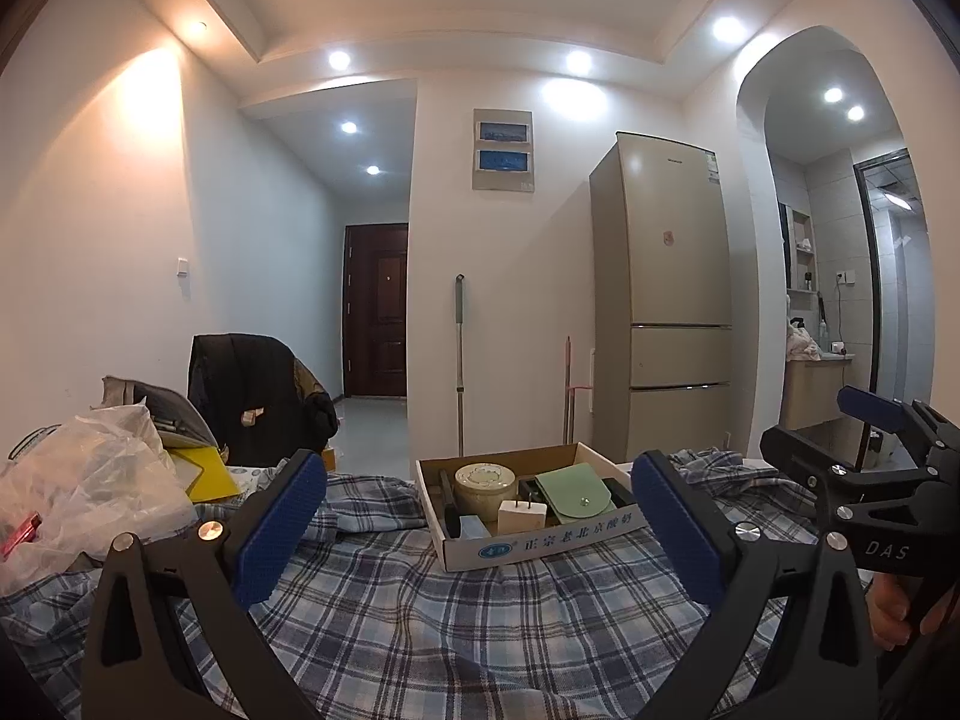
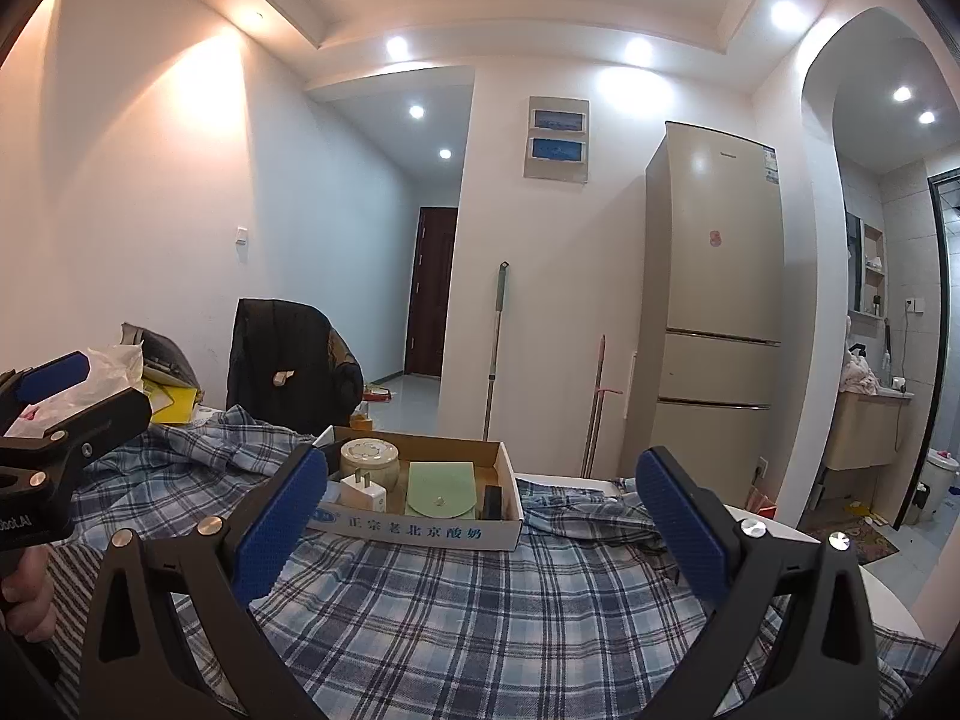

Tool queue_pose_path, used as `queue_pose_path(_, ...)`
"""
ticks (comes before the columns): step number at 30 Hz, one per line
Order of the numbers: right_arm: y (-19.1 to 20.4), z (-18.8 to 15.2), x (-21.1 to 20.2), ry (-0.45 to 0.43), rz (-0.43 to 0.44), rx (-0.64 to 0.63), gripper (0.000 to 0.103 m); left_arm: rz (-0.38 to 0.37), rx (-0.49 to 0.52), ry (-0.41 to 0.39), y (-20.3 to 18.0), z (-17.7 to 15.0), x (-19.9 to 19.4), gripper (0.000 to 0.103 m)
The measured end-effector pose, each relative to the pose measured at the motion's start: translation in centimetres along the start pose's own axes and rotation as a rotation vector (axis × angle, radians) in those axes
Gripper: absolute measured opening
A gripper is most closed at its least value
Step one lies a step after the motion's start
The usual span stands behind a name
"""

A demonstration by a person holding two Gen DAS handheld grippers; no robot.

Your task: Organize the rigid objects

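A shallow cardboard box (image 1: 540,546) (image 2: 420,531) sits on the plaid cloth ahead of both grippers. In it are a cream round tin (image 1: 485,487) (image 2: 369,461), a white plug charger (image 1: 521,517) (image 2: 363,492), a green pouch (image 1: 575,493) (image 2: 440,489) and dark items (image 2: 493,502). My left gripper (image 1: 480,522) is open and empty, held above the cloth short of the box. My right gripper (image 2: 480,516) is open and empty, also short of the box. Each gripper shows at the edge of the other's view.
A blue plaid cloth (image 1: 468,618) covers the table. Plastic bags (image 1: 90,480) and a yellow item (image 1: 207,471) lie at the left. A chair with a dark jacket (image 1: 258,396) stands behind. A fridge (image 1: 666,300), a mop (image 1: 459,360) and a hallway lie beyond.
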State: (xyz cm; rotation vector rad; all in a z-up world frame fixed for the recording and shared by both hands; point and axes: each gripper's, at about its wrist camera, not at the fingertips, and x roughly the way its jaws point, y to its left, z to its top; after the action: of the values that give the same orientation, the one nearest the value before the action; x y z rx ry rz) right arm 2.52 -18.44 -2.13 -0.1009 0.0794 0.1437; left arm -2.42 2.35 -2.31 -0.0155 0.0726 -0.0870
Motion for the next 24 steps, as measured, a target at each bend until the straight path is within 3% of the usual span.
queue_pose_path(24, -0.01, -0.13, 0.50, 0.032, -0.001, 0.000, 0.103, 0.003, 0.012, -0.006, -0.05, -0.02, 0.06, 0.103)
